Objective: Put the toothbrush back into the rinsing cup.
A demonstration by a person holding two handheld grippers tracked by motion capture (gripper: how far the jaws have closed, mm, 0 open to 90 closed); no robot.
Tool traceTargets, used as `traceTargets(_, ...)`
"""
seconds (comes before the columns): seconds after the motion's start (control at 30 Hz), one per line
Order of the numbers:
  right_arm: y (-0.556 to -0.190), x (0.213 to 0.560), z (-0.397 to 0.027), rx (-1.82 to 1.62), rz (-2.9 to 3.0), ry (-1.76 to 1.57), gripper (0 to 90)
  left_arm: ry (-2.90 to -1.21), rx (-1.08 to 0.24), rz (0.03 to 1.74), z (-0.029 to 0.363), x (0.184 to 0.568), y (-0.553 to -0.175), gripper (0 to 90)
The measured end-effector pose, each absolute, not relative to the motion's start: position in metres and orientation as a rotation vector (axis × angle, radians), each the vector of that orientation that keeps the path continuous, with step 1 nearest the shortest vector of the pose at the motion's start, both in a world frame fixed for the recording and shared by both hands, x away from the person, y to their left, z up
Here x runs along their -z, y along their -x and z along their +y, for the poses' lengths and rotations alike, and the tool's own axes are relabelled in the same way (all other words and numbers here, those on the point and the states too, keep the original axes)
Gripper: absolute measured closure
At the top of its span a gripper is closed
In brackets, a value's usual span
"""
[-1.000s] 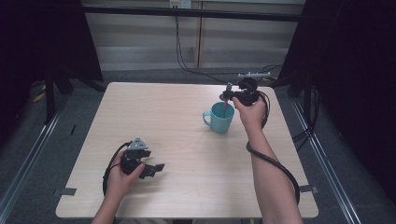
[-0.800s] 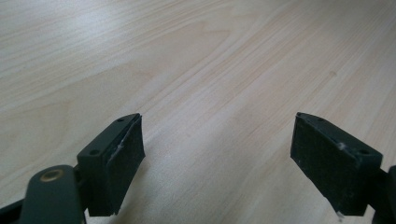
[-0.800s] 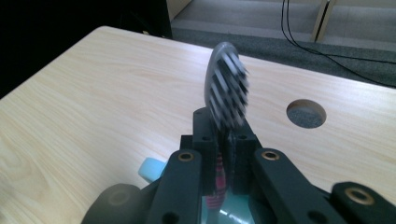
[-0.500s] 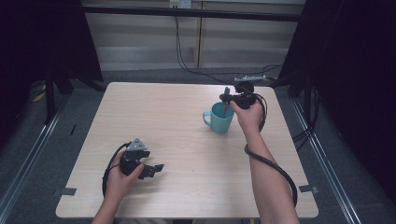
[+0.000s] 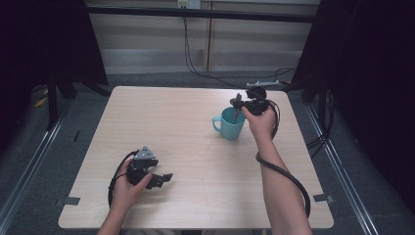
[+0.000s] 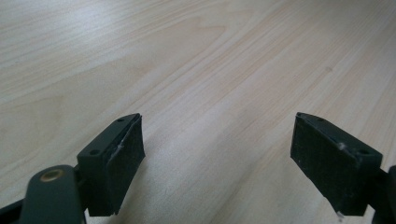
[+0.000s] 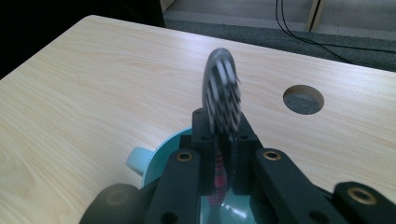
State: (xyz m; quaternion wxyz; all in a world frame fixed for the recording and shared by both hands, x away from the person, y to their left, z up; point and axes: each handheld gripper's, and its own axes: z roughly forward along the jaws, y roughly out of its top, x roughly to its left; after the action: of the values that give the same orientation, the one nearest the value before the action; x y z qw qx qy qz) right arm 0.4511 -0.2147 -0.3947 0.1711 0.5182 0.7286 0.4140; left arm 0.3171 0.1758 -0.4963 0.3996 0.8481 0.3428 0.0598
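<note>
A teal mug [image 5: 229,125] stands on the wooden table [image 5: 161,122] at the back right. My right gripper [image 5: 241,104] hovers just above its rim, shut on a toothbrush [image 5: 237,114]. In the right gripper view the bristled head [image 7: 220,93] sticks up past the jaws, while the pink handle [image 7: 217,179] drops into the mug [image 7: 139,164]. My left gripper [image 5: 161,178] rests on the table at the front left. In the left gripper view it [image 6: 217,128] stands open over bare wood.
A round cable hole [image 7: 303,99] is cut in the tabletop beyond the mug. Black cables [image 5: 195,68] run over the grey floor behind the table. Dark frames stand at both sides.
The right gripper has shifted a little and the toothbrush has swung more upright, its lower end now inside the mug. The left gripper has not moved.
</note>
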Motion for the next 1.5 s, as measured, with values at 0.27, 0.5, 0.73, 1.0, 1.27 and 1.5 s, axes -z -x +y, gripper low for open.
traceTargets(0.27, -0.451, 0.394, -0.211, -1.163, 2.079, -1.465, 82.5, -2.141, -0.154, 0.871, 0.176, 0.495, -0.316, 17.4)
traceTargets(0.5, -0.452, 0.397, -0.211, -1.130, 2.084, -1.469, 82.2, -2.135, -0.153, 0.867, 0.177, 0.495, -0.316, 17.4)
traceTargets(0.73, -0.451, 0.404, -0.210, -1.133, 2.079, -1.477, 73.3, -2.142, -0.147, 0.866, 0.177, 0.495, -0.315, 17.5)
traceTargets(1.0, -0.447, 0.405, -0.216, -1.126, 2.072, -1.492, 62.7, -2.138, -0.145, 0.865, 0.179, 0.496, -0.316, 17.6)
traceTargets(1.27, -0.443, 0.401, -0.221, -1.123, 2.050, -1.512, 47.9, -2.142, -0.149, 0.870, 0.181, 0.495, -0.316, 17.7)
traceTargets(1.5, -0.436, 0.399, -0.220, -1.103, 2.053, -1.497, 37.6, -2.148, -0.146, 0.860, 0.180, 0.495, -0.315, 17.7)
